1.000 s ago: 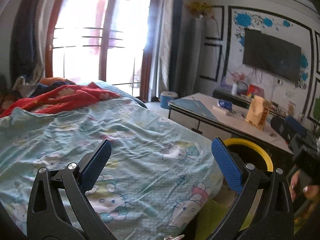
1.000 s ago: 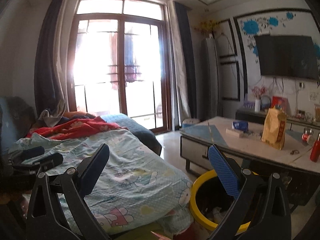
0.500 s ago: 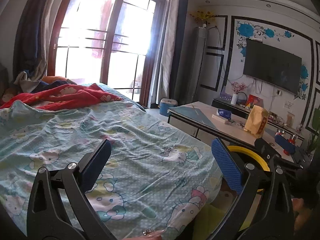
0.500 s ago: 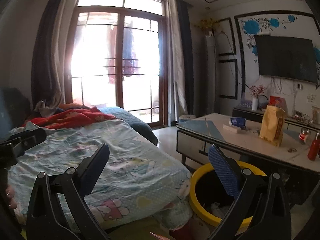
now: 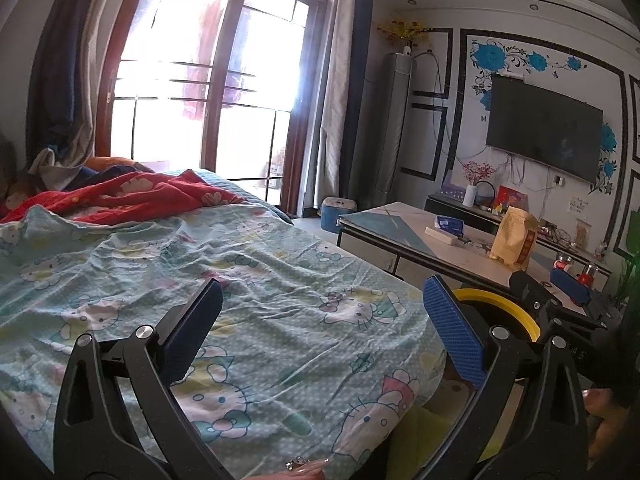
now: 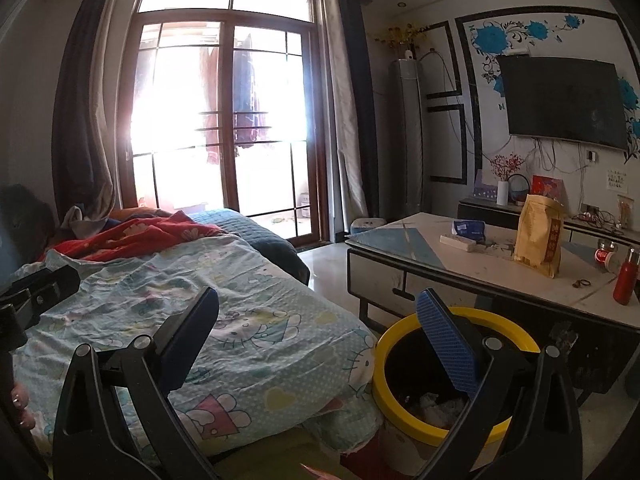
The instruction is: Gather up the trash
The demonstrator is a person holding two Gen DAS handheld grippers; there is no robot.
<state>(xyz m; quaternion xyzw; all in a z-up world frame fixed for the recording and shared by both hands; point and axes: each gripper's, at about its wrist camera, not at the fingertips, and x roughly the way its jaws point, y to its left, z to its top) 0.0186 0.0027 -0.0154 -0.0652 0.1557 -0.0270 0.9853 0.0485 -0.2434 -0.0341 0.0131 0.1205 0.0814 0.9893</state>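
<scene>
A black bin with a yellow rim point(image 6: 404, 328) stands on the floor between the bed and the low table; crumpled white trash point(image 6: 434, 402) lies inside it. In the left wrist view only part of the bin's yellow rim point(image 5: 516, 308) shows. My left gripper point(image 5: 324, 320) hangs open over the cartoon-print bedsheet point(image 5: 260, 280), holding nothing. My right gripper point(image 6: 320, 328) is open too, raised over the bed corner and the bin, also holding nothing. The right gripper point(image 5: 560, 292) shows at the right edge of the left wrist view.
A low table point(image 6: 420, 240) carries a yellow-brown paper bag point(image 6: 540, 236), a blue packet point(image 6: 468, 230), a white flat box point(image 6: 458, 242), a red bottle point(image 6: 626, 280) and a can point(image 6: 606, 256). A red blanket point(image 5: 132, 196) lies at the bed's far end. Glass doors point(image 6: 224, 132) stand behind.
Both grippers have risen and drawn back a little, so more of the room and the table top shows. The jaws stay open the same width.
</scene>
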